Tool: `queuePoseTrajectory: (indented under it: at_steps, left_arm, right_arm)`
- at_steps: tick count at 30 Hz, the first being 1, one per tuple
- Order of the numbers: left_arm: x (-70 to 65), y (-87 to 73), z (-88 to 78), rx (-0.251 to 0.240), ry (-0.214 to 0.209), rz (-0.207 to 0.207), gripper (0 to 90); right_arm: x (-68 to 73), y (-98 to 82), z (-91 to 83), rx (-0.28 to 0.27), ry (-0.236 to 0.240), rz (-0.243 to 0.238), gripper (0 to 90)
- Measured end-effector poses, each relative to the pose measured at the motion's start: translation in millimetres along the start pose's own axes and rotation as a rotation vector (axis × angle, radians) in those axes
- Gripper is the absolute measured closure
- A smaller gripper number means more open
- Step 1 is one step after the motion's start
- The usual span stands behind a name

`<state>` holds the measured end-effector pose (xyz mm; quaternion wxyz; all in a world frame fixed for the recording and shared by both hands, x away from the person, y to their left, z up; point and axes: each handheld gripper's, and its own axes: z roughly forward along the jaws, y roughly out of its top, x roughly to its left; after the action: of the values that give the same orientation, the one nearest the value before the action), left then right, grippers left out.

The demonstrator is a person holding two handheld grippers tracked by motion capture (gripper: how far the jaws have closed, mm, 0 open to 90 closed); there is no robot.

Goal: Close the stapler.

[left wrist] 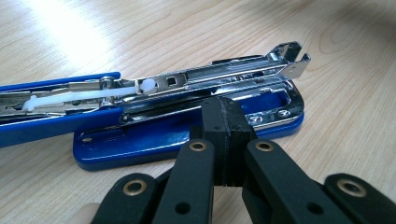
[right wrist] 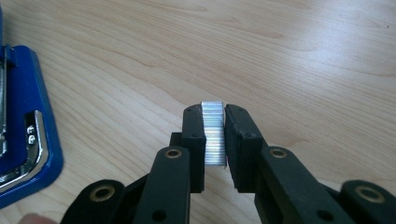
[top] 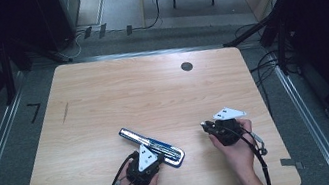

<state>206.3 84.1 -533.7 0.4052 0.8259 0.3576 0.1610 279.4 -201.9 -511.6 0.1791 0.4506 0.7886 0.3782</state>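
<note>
A blue stapler [top: 151,146] lies swung open on the wooden table, front centre. In the left gripper view its chrome magazine [left wrist: 210,77] stands lifted off the blue base [left wrist: 140,140], with a white pusher inside. My left gripper [top: 159,160] is shut with nothing between its jaws, and its tips [left wrist: 225,116] sit at the near edge of the base. To the right, my right gripper [top: 207,126] hovers a little above the table, shut on a silver strip of staples [right wrist: 214,135]. The stapler's base [right wrist: 28,140] is at the left edge of the right gripper view.
A dark round grommet [top: 187,66] sits in the tabletop at the far right of centre. A short dark mark [top: 65,112] is on the left part. Bare wood [top: 152,94] stretches beyond the stapler. Cables and dark stands lie on the floor around the table.
</note>
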Motion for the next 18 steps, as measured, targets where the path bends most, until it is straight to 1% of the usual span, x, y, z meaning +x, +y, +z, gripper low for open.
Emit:
queuePoseTrajectory:
  at_steps: [4,6,12,18]
  left_arm:
    - [1.0,-0.2,-0.3,-0.001,0.0,-0.005,90.0]
    - [1.9,-0.2,-0.5,0.001,-0.005,-0.009,90.0]
    - [2.5,-0.3,-0.4,-0.001,-0.007,-0.013,90.0]
    - [2.7,-0.2,-0.4,-0.001,-0.007,-0.013,90.0]
  right_arm:
    - [3.1,1.1,-1.1,-0.002,0.013,-0.001,79.9]
    - [5.6,1.5,-0.8,-0.001,0.024,-0.009,79.9]
    - [18.5,5.3,-0.1,0.001,0.056,-0.046,79.9]
    - [30.0,9.3,-2.3,0.004,0.078,-0.068,79.9]
